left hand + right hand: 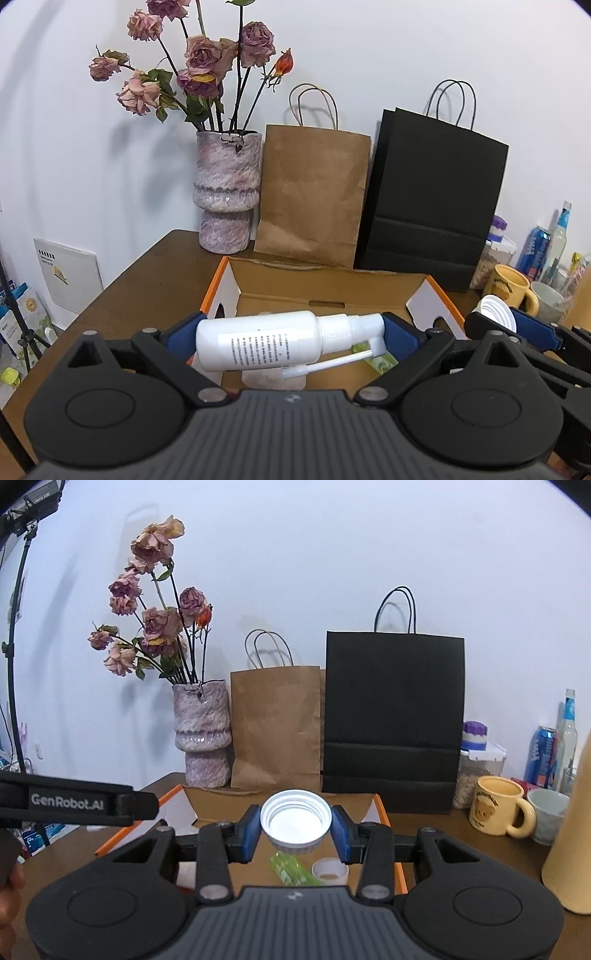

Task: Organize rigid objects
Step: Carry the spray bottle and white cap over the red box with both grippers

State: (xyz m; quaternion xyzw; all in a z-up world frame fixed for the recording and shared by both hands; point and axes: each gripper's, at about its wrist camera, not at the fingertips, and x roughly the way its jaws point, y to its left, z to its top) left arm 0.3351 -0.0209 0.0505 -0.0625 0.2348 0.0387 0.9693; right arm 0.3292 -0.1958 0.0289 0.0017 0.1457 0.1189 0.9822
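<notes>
The left gripper [291,341] is clamping a white plastic spray bottle [258,339] sideways, hiding the orange-edged cardboard box [332,286] floor; the right gripper [295,829] is pinching a white ribbed cap [295,821].

Box [382,812] top is open; room to come in from above and from the near side. Inside, a green bottle [290,871] and small cap [330,872] take up the near-right floor; rest of the floor mostly hidden.

Behind the box, a wall of stuff blocks the far side: vase [225,192] w/ dried roses [207,62] leaning out overhead, brown bag [310,195], black bag [432,206].

Right of box is crowded: yellow mug [496,805], pale cup [548,814], jar [476,771], can [543,755], glass bottle [569,731], tall cream object [572,842] close in.

Left of box: bare table [147,288].
</notes>
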